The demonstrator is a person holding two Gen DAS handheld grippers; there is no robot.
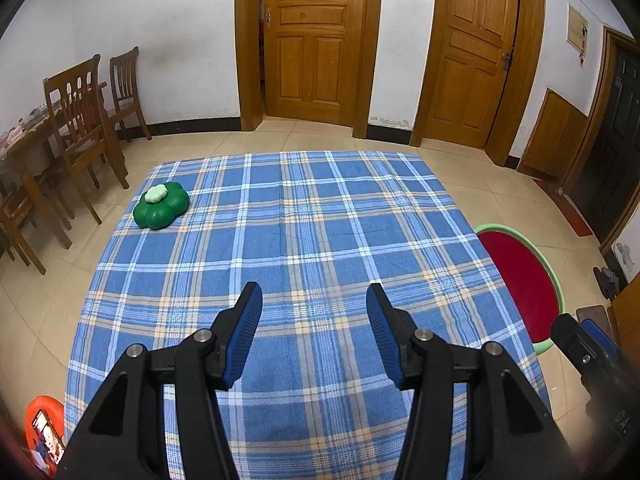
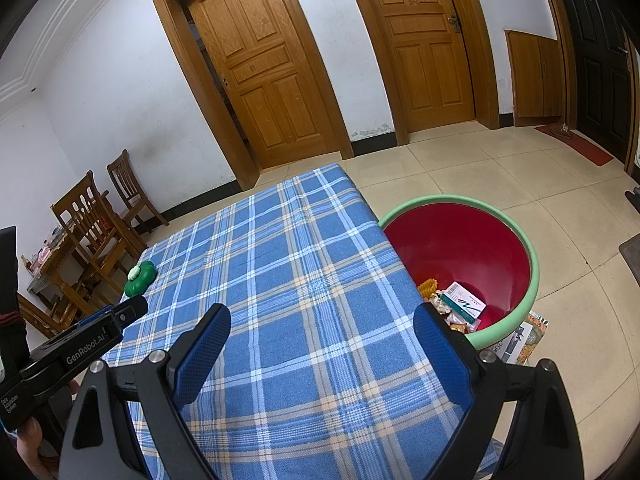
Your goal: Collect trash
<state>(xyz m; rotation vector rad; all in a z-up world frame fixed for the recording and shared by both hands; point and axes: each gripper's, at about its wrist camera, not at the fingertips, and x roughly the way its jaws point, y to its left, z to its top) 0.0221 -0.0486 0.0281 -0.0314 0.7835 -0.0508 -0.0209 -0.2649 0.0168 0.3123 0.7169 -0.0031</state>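
One object is left on the blue plaid tablecloth (image 1: 304, 240): a green clover-shaped piece (image 1: 161, 205) with a pale top, sitting near the far left corner, at about ten o'clock from the left gripper (image 1: 314, 300) and well apart from it. That gripper hovers over the near middle of the cloth, fingers spread wide and holding nothing. The right gripper (image 2: 322, 320) is likewise spread and empty, poised at the table's right edge, with the clover piece (image 2: 140, 278) far off at about nine to ten o'clock. The red basin with a green rim (image 2: 534, 264) stands on the floor just beside the table's right side, at two o'clock from the right gripper, holding a white carton (image 2: 466, 302) and wrappers. If the clover piece counts as trash, the left hand appears nearer; being roughly round, it offers no long axis to align with.
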